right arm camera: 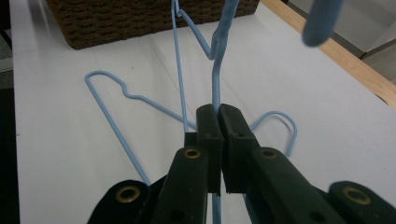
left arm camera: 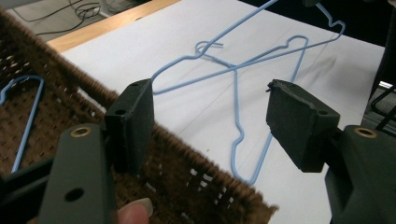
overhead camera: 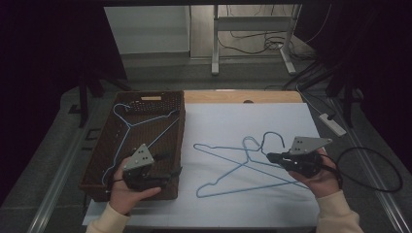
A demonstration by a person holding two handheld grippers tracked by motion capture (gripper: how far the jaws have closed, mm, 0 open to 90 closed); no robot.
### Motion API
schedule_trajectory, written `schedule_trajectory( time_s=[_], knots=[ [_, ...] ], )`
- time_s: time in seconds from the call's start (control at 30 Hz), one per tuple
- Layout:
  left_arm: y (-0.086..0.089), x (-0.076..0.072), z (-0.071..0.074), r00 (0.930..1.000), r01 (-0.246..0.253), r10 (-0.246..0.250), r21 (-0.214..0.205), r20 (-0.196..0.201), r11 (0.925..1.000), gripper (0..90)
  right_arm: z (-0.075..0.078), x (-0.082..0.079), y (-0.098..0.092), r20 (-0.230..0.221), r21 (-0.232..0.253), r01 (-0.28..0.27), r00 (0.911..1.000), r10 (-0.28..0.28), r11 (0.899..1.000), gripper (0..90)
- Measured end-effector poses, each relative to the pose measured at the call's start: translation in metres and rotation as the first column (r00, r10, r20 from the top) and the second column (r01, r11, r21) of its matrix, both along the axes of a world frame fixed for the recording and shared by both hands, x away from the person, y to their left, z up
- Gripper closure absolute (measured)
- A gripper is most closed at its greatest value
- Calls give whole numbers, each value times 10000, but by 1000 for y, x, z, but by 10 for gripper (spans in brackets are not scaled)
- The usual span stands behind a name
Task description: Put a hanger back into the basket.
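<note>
The right gripper [right arm camera: 219, 116] has its jaws pressed together on the wire of a blue hanger [right arm camera: 215, 70], pinching it near the neck so the wire runs straight up out of the pads and away from the camera, with the hook end blurred at the top of the right gripper view. Under it a 2nd blue hanger [overhead camera: 228, 160] lies flat on the white table cover [overhead camera: 291, 204], its long axis running across the table. The left gripper [overhead camera: 163, 158] hovers over the near right corner of the brown woven basket [overhead camera: 170, 97] with jaws spread and nothing between them. A 3rd blue hanger [overhead camera: 136, 121] already lies inside the basket. The basket sits to the left of the pinched hanger, so I judge the right hand must carry it leftward across the table.
</note>
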State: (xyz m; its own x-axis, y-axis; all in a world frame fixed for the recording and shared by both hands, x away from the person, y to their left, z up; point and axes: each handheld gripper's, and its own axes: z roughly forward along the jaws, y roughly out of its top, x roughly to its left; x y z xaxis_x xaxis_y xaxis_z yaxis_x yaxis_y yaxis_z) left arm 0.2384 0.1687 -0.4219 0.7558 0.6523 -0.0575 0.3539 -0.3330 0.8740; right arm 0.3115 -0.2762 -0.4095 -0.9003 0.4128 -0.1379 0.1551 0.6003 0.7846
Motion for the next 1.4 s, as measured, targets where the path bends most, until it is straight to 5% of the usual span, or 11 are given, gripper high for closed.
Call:
schedule_trajectory(
  time_s=[0.3,0.63,1.07,1.4],
  knots=[
    [-23,14,10,9989,460,-462,185,80,9988,336,3,-3,-3,-118,144,-71,9999,73,9999,880],
    [-49,39,15,9946,971,-973,-64,-362,9953,336,4,-3,-3,-143,198,-123,9998,126,9997,880],
    [-94,67,21,9855,1639,-1601,722,-556,9838,336,5,-3,-4,-181,254,-162,9997,167,9995,880],
    [-117,81,14,9747,2207,-2127,1472,-681,9642,338,7,-4,-4,-167,299,-253,9995,259,9992,880]
  ],
)
